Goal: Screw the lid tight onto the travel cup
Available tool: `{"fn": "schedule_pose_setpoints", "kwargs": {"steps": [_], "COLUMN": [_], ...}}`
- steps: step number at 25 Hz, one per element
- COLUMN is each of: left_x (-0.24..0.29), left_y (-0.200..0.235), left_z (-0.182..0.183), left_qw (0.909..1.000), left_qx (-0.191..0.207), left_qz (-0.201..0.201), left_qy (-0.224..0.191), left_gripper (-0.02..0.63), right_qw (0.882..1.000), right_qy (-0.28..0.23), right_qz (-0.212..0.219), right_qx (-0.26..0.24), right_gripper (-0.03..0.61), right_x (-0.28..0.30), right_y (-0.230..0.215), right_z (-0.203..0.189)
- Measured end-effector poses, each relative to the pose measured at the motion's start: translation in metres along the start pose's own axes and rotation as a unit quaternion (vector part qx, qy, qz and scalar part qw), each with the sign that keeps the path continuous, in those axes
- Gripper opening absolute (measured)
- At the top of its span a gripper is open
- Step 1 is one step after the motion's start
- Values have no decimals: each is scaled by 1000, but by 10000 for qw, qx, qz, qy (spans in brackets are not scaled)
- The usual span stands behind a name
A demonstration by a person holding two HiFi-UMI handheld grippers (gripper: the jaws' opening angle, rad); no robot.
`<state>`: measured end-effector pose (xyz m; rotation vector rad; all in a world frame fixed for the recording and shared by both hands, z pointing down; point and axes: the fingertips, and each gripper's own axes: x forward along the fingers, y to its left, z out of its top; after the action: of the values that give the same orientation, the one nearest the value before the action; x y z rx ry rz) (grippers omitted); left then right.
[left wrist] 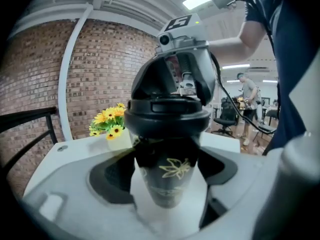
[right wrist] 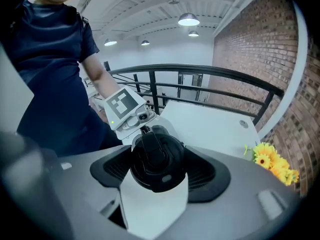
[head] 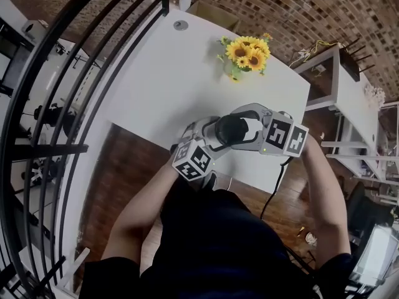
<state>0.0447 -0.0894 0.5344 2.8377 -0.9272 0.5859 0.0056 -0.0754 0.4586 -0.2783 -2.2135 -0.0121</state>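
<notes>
While left tongs (left wrist: 167, 181) clamp the dark flower-printed travel cup (left wrist: 173, 169), right tongs (right wrist: 157, 171) grip its round black lid (right wrist: 156, 156) end-on.

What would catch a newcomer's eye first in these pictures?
The dark travel cup with a gold flower print, clamped in the left gripper, while the right gripper clamps its black plastic lid, both by the near edge of the white table. Next, the bunch of yellow sunflowers at the table's far side.
</notes>
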Motion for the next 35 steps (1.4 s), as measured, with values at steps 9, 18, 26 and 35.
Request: {"fn": "schedule_pose_setpoints", "kwargs": {"steps": [9, 18, 26, 35], "left_x": [1, 0, 1, 1], "left_y": [0, -2, -3, 0], "left_z": [1, 0, 2, 1], "left_qw": [10000, 9999, 9996, 9998], "left_qx": [43, -2, 158, -62], "left_qz": [-80, 99, -237, 116], "left_qy": [2, -28, -15, -128], "left_gripper": [390, 388, 387, 387], "right_qw": [9994, 9933, 9845, 9814], "right_qy": [235, 418, 975, -264], "right_qz": [-197, -850, -79, -1673], "right_qx": [-166, -656, -1459, 904], "right_gripper": [384, 413, 391, 391], "right_x": [1, 8, 4, 1], "right_y": [-5, 1, 4, -6], "right_z": [1, -10, -11, -11]}}
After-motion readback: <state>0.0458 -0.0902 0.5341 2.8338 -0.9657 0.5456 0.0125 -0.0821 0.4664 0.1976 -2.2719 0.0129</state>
